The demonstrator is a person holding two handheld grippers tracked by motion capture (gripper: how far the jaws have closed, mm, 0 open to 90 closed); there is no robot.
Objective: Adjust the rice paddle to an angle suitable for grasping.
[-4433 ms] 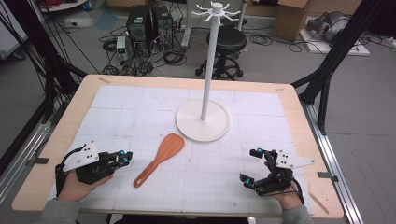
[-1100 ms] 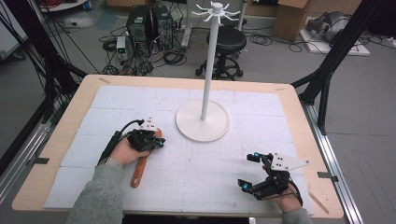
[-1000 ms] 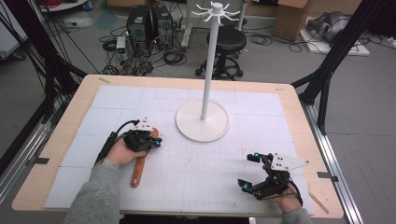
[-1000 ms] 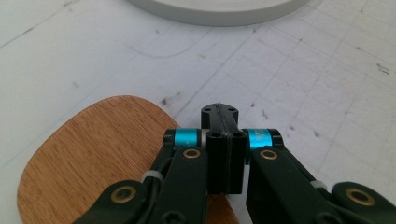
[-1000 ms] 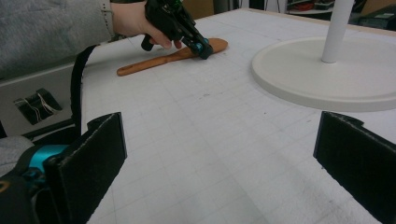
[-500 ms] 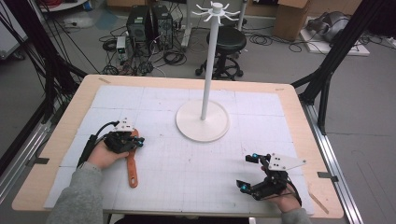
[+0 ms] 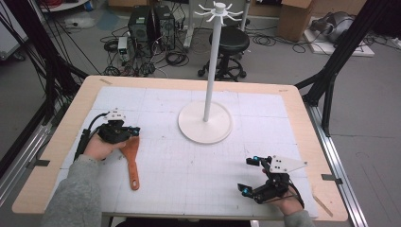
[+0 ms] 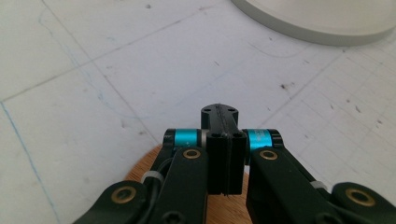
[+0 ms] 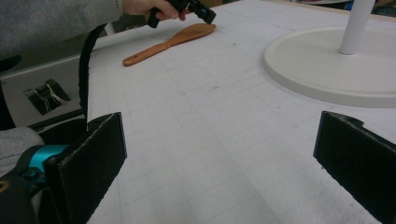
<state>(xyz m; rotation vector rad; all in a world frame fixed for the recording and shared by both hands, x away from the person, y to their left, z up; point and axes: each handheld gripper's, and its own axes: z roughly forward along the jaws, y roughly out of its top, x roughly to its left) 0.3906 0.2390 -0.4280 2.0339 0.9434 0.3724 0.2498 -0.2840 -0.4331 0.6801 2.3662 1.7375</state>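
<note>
Directly under my left hand-held gripper (image 7: 134, 132) lies the wooden spatula (image 7: 131, 160), its broad blade beneath the tips and its handle running back from there toward my side of the table (image 7: 189, 85). From the left gripper view the jaws are pressed together with no gap between them, and the blade's rounded orange edge shows just below and behind them (image 8: 187, 186); I cannot tell whether they pinch the blade's rim or merely rest on it. The long axis of the spatula points from the gripper toward the near edge, tilted slightly, with the small hole at the handle's far end.

My right hand-held gripper (image 7: 250, 176) sits well apart, near the table's near right corner, its jaws spread wide and holding nothing. The white stand (image 7: 204, 122) lies between the two, farther out. I judge the left hand is far nearer, so any lift falls to it.
</note>
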